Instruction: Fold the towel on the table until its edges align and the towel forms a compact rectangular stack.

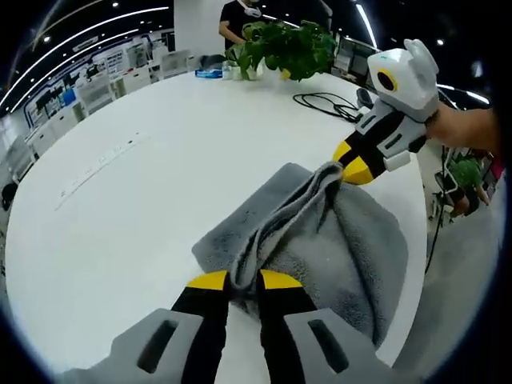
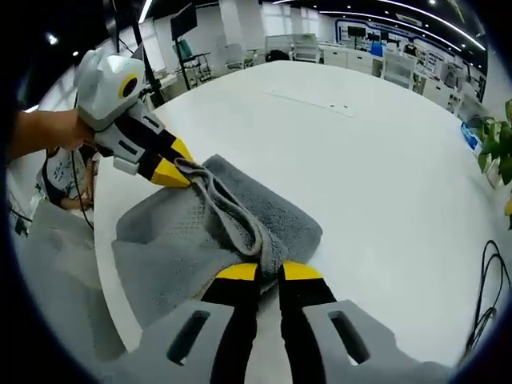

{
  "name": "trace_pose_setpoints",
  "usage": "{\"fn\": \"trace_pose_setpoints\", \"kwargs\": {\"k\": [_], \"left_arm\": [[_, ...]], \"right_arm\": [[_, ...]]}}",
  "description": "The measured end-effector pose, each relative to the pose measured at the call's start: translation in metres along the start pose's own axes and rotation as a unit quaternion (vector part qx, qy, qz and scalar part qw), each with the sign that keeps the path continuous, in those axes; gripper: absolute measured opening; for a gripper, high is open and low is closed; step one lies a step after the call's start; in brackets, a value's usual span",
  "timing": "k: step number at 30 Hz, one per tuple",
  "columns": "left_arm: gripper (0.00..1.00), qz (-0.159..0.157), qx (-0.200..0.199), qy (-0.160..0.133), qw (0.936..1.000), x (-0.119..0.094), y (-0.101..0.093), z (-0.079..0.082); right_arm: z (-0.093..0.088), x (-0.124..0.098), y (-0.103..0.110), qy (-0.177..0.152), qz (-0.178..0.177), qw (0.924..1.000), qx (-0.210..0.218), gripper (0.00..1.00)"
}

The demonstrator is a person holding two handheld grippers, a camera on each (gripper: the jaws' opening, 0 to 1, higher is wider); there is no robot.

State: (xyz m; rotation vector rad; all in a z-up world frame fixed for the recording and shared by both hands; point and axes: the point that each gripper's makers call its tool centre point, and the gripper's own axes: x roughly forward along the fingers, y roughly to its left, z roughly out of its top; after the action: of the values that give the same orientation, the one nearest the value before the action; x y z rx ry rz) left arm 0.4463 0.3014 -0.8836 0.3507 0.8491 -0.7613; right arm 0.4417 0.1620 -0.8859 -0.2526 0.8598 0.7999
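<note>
One grey towel (image 1: pixel 336 248) lay on the white table (image 1: pixel 144 184), near its edge. Its lifted hem hid the jaw tips, so the contact itself was hard to see. The left gripper (image 1: pixel 244 280) was clamped on one end of that hem and the right gripper (image 2: pixel 270 270) on the other. One plant (image 1: pixel 292 48) and one black cable (image 1: pixel 328 104) sat beyond, in an open-plan office.
</note>
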Motion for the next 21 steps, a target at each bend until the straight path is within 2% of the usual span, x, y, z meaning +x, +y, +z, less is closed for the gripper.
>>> {"fn": "trace_pose_setpoints", "kwargs": {"k": [3,8,16,21], "left_arm": [[0.18,0.012,0.007,0.002,0.9999,-0.001,0.004,-0.001],[0.2,0.025,0.026,-0.015,0.9992,-0.009,0.006,0.007],[0.22,0.023,0.03,-0.039,0.9985,-0.025,-0.003,0.016],[0.23,0.023,0.04,-0.055,0.9974,-0.034,-0.01,0.022]], "right_arm": [[0.002,0.0,-0.002,-0.005,-0.006,0.9999,-0.007,0.09],[0.008,-0.004,0.002,-0.02,0.001,0.9994,-0.028,0.1],[0.014,-0.016,-0.004,-0.041,-0.012,0.9963,-0.075,0.24],[0.012,-0.022,0.001,-0.045,-0.005,0.9947,-0.092,0.27]]}}
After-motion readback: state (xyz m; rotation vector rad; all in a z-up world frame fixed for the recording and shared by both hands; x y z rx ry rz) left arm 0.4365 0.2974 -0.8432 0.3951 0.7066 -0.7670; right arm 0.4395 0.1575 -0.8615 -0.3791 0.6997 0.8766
